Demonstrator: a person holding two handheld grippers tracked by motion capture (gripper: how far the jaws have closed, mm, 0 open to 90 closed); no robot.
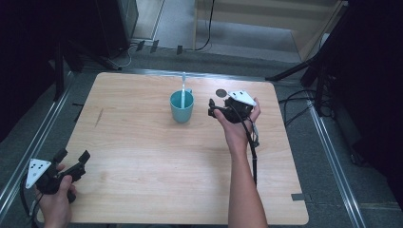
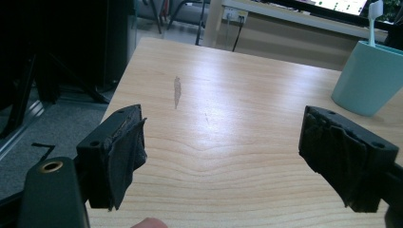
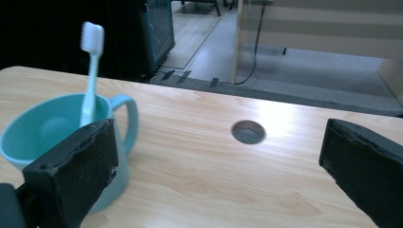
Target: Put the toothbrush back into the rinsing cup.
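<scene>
Teal cup (image 1: 182, 107); white toothbrush (image 1: 183, 88) with pale translucent handle. Light wood-grain counter (image 1: 142, 156), grey streak at 9 o'clock of cup. Black left gripper (image 1: 75, 159), black right gripper (image 1: 212, 108), grey plates.

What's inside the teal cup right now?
A white toothbrush stands in the teal cup, bristle head up above the rim, leaning on the handle side. Its lower end is hidden by the cup wall; nothing else shows inside.

Probably a lab: bare wooden table (image 1: 142, 156), tripod legs (image 1: 294, 71), floor cables (image 1: 209, 28).
</scene>
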